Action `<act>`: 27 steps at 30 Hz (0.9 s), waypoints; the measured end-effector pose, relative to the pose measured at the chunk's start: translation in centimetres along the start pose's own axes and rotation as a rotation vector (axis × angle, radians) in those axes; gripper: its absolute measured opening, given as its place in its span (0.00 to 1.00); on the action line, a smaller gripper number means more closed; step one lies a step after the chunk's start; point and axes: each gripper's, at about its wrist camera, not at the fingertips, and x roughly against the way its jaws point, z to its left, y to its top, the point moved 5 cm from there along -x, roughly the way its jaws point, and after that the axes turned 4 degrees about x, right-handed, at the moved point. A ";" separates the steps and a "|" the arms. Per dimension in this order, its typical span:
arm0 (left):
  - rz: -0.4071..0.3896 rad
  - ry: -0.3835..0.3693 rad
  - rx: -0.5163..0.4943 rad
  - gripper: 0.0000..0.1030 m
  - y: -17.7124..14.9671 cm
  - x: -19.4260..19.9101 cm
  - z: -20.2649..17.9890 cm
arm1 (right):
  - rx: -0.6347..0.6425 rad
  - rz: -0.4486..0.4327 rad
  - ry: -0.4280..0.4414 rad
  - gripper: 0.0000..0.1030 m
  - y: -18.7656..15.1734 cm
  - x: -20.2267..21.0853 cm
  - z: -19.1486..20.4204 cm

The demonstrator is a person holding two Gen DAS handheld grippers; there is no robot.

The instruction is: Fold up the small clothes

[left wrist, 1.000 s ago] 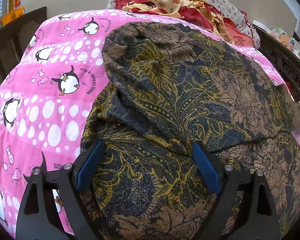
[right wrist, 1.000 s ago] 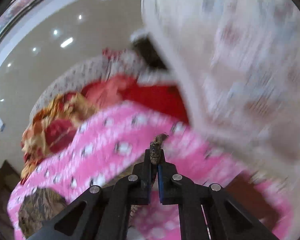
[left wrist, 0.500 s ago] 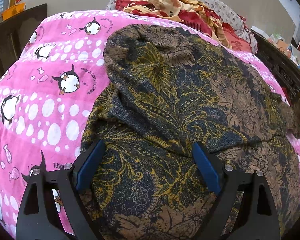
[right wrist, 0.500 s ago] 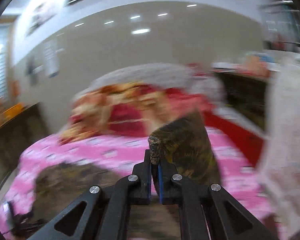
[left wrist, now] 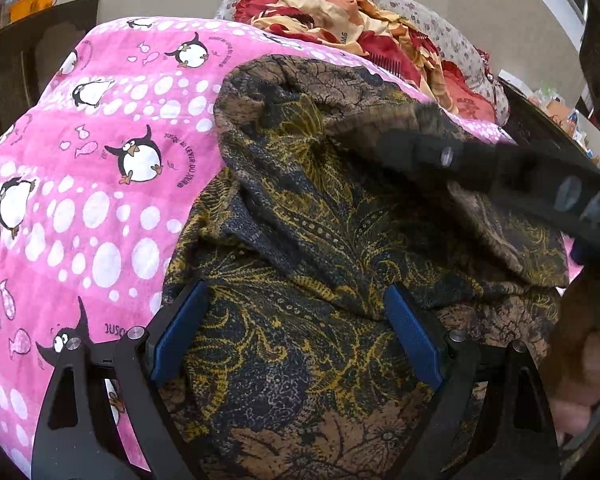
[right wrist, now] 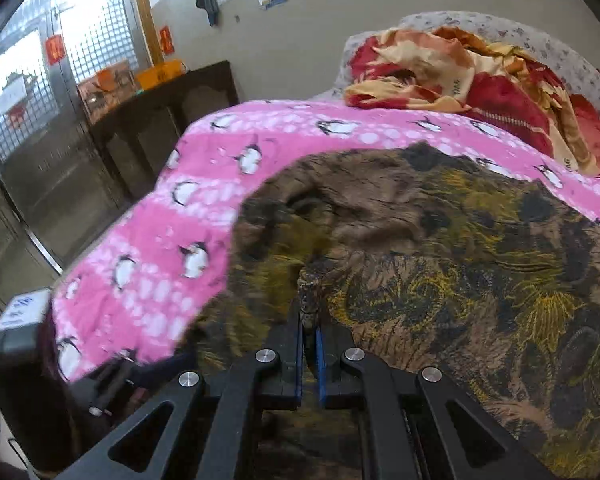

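A dark garment with a yellow and brown floral print (left wrist: 308,216) lies crumpled on a pink penguin blanket (left wrist: 100,168). My left gripper (left wrist: 296,340) is open, its blue pads resting on the near part of the garment. My right gripper (right wrist: 309,354) is shut on a pinched edge of the same garment (right wrist: 440,272) and carries that fold leftward over the cloth. In the left wrist view the right gripper (left wrist: 412,140) reaches in from the right, above the garment, with the held cloth draped under it.
A heap of red and orange bedding (left wrist: 360,28) lies at the far end of the bed (right wrist: 480,72). A dark wooden sideboard (right wrist: 160,120) stands left of the bed, with a metal grille door (right wrist: 40,80) beyond. A hand (left wrist: 584,344) shows at the right edge.
My right gripper, still shut on the garment's edge, has swung down from high in the air and across over the garment, entering the left wrist view. My left gripper has stayed open in place.
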 end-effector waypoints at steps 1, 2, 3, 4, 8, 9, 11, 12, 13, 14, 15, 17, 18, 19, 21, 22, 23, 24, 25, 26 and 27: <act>0.001 0.001 0.000 0.87 0.0 0.0 0.0 | -0.008 -0.014 0.021 0.04 0.4 0.3 0.1; 0.001 0.001 -0.001 0.87 0.0 0.0 -0.1 | -0.016 -0.012 0.023 0.05 0.5 0.2 0.1; 0.001 0.001 0.000 0.87 0.0 0.0 0.0 | -0.024 0.007 0.025 0.05 0.5 -0.2 0.2; 0.001 0.001 0.000 0.87 0.0 0.0 0.0 | -0.028 0.061 0.040 0.05 0.3 -1.1 0.2; 0.001 0.000 0.001 0.87 0.0 0.0 0.0 | -0.081 0.264 0.052 0.14 -2.4 -3.7 -0.7; 0.001 -0.001 0.001 0.87 0.0 0.0 -0.1 | -0.101 0.264 0.077 0.17 -2.6 -3.3 -1.0; 0.000 -0.005 0.004 0.87 -0.1 0.1 0.0 | -0.131 0.242 0.100 0.40 -3.3 -1.4 -1.8; 0.000 -0.014 0.007 0.87 -0.1 0.2 0.0 | -0.129 0.235 0.095 0.55 -3.8 -0.2 -2.1; 0.000 -0.024 0.010 0.87 -0.1 0.3 0.1 | -0.123 0.205 0.078 0.60 -4.3 1.4 -2.5; -0.002 -0.044 0.018 0.87 -0.1 0.8 0.1 | -0.113 0.181 0.042 0.66 -5.1 2.9 -3.0; -0.004 -0.065 0.024 0.87 -0.1 1.3 0.2 | -0.100 0.164 -0.006 0.67 -6.2 4.2 -3.7; -0.060 -0.135 0.007 0.87 0.5 3.3 -0.4 | -0.053 0.170 -0.111 0.67 -9.5 6.4 -5.2; -0.101 -0.153 -0.015 0.87 1.1 4.1 -0.8 | -0.035 0.177 -0.145 0.67 -11.0 7.0 -5.8; -0.144 -0.168 -0.045 0.87 2.0 4.8 -1.6 | -0.032 0.188 -0.177 0.67 -13.3 7.4 -6.6; -0.158 -0.188 -0.087 0.87 4.0 4.4 -2.9 | -0.072 0.118 -0.163 0.67 -15.1 8.4 -7.4; -0.141 -0.198 -0.085 0.87 5.1 3.6 -3.2 | -0.086 0.102 -0.161 0.67 -15.0 8.8 -7.5; -0.116 -0.209 -0.074 0.87 5.8 2.6 -3.3 | -0.089 0.111 -0.166 0.68 -14.9 8.6 -7.6; -0.063 -0.223 -0.057 0.87 6.2 1.0 -3.4 | -0.085 0.127 -0.173 0.70 -15.0 8.2 -7.6; -0.028 -0.239 -0.045 0.87 6.2 0.1 -3.3 | -0.067 0.132 -0.185 0.72 -15.0 7.9 -7.3; 0.010 -0.252 -0.034 0.87 5.9 -0.9 -3.3 | -0.049 0.137 -0.196 0.74 -14.9 7.7 -7.1; 0.050 -0.249 -0.015 0.87 5.5 -2.0 -2.7 | -0.041 0.138 -0.203 0.74 -14.9 7.6 -6.9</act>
